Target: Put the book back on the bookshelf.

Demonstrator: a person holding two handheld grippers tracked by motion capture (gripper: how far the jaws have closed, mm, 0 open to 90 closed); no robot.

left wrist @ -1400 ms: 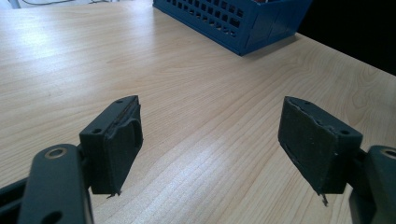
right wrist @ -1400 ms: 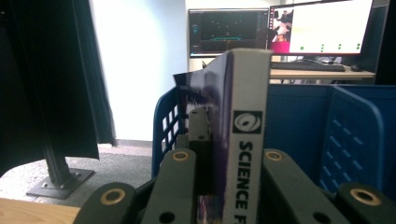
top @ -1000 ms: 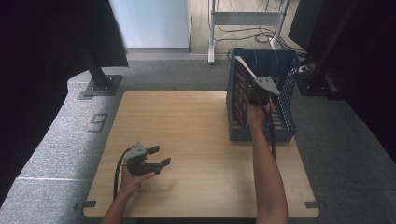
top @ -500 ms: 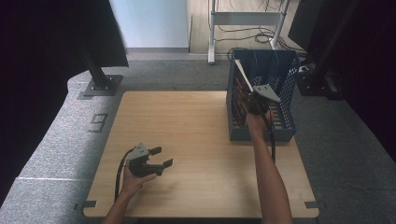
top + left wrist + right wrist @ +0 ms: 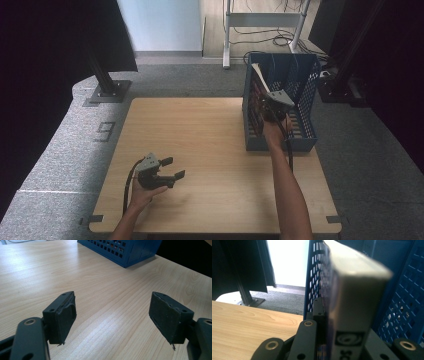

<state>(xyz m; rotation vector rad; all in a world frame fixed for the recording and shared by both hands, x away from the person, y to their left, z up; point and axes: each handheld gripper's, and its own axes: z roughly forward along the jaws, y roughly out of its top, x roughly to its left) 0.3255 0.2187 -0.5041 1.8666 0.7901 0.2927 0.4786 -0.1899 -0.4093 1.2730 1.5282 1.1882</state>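
Observation:
A thick book (image 5: 259,80) with a pale page edge stands tilted inside the blue mesh basket (image 5: 306,85), against its left wall. My right gripper (image 5: 266,106) reaches into the basket and is shut on the book (image 5: 352,290), one black jaw flat against each cover; the jaws have just tightened on it. The right gripper (image 5: 338,317) shows close up in its own view, with the basket wall (image 5: 312,270) just behind the book. My left gripper (image 5: 171,168) rests low over the wooden table (image 5: 200,125) at the front left, open with nothing in it, and in its own view the left gripper (image 5: 112,315) frames bare wood.
The basket stands at the table's right rear corner, and its near corner (image 5: 130,255) lies ahead of the left jaws. A black stand base (image 5: 107,90) sits on the grey floor at the back left, and a white frame with cables (image 5: 265,20) stands behind.
The right gripper has sunk slightly with the book into the basket. The left hand has not moved.

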